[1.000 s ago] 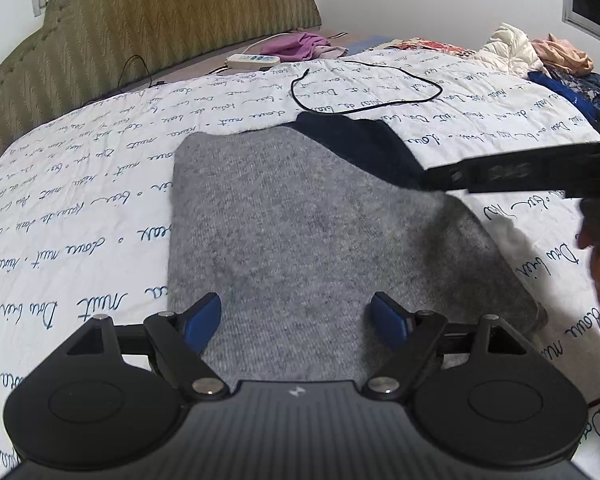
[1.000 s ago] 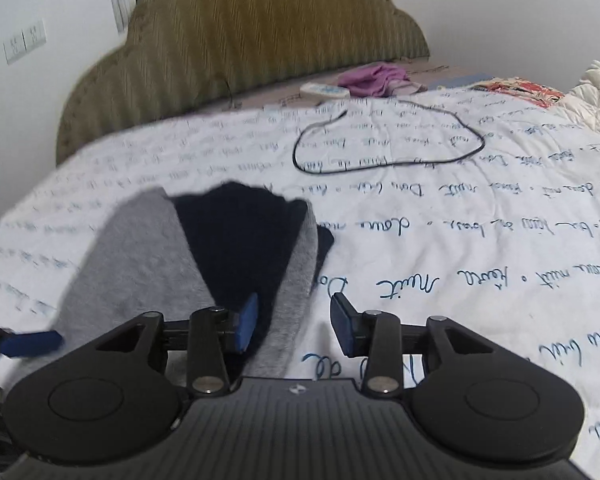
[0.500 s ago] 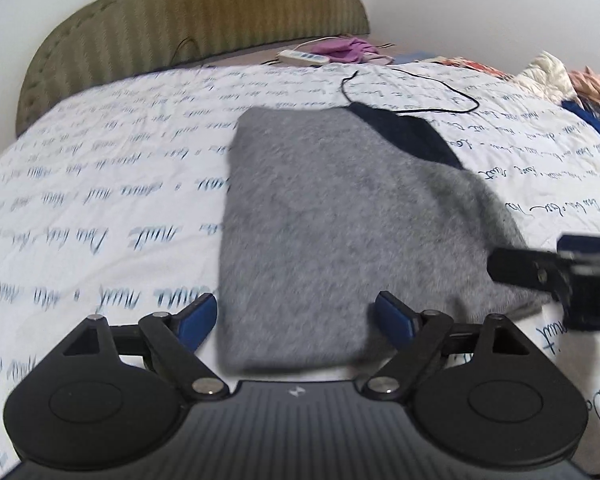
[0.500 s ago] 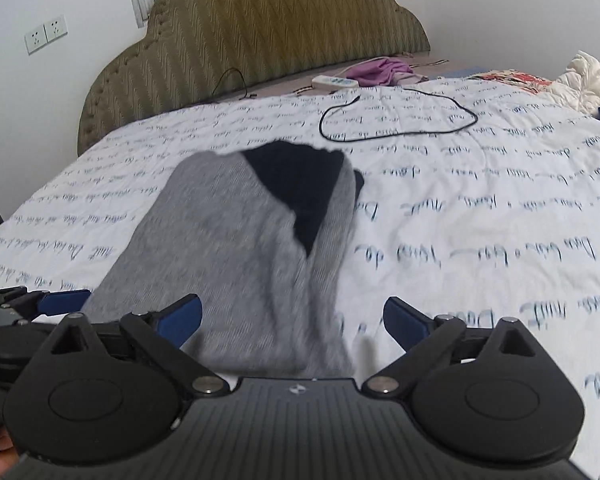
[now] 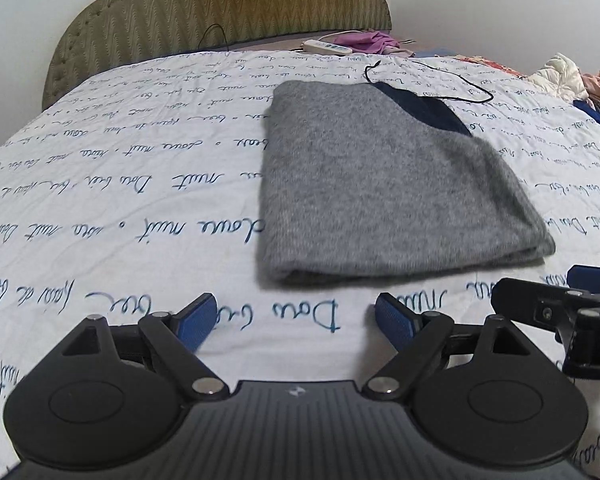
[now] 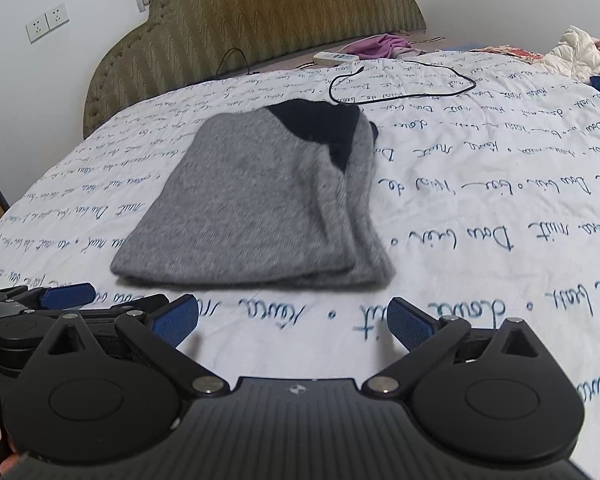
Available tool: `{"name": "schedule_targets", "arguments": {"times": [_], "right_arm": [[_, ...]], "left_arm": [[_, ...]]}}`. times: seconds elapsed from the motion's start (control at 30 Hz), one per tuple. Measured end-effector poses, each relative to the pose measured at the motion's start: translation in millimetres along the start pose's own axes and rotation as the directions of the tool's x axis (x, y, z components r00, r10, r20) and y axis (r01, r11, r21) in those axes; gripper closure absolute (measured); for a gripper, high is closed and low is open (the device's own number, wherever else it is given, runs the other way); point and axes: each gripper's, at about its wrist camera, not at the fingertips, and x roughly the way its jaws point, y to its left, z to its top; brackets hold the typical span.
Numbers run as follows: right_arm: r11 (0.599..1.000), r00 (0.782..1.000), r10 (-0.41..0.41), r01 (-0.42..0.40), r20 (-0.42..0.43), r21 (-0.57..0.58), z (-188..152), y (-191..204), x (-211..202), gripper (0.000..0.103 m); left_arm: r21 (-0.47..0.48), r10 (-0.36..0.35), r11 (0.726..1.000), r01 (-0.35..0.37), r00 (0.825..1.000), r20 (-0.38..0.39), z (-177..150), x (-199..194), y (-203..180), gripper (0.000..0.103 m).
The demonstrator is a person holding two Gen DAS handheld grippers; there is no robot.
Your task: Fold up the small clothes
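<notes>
— Left wrist view first: what do you make of it?

— That left gripper (image 5: 294,318) has its blue pads spread wide, holding nothing, poised over the printed bedsheet (image 5: 120,208) just short of the grey sweater (image 5: 384,196). The sweater lies folded into a neat rectangle, flat on the sheet, with a dark navy part (image 5: 424,110) peeking out at its far right corner.

— And the other tool?

— The right gripper (image 6: 292,320) is gaping too, empty, also just on the near side of the sweater (image 6: 252,200). From its camera you can see the sweater's layered right edge, several folds stacked, and the navy patch (image 6: 320,124) at the far end. The two tools sit side by side; each pokes into the other's picture at the edge.

— Anything else near the sweater?

— Beyond it, a thin black cable (image 6: 400,88) loops on the sheet, its near run almost touching the navy corner. Farther back, against the olive headboard (image 6: 268,16), lie a white power strip (image 6: 336,56) and a purple cloth (image 6: 378,45). Off to the sweater's far right there's a heap of clothes (image 5: 572,80).
</notes>
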Motion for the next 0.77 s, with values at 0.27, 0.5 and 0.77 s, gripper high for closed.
{"name": "schedule_targets", "arguments": {"times": [0.27, 0.5, 0.77], "right_arm": [[1.000, 1.000, -0.016, 0.016, 0.005, -0.010, -13, 7, -8, 0.000], [1.000, 1.000, -0.018, 0.018, 0.006, -0.005, -15, 6, -12, 0.000], [1.000, 1.000, -0.009, 0.009, 0.005, 0.001, -17, 2, -13, 0.000]], "left_arm": [[0.005, 0.005, 1.000, -0.005, 1.000, 0.007, -10, -8, 1, 0.016], [0.005, 0.005, 1.000, -0.005, 1.000, 0.013, -13, -11, -1, 0.011], [0.016, 0.025, 1.000, -0.025, 0.999, 0.047, -14, -14, -2, 0.010]]}}
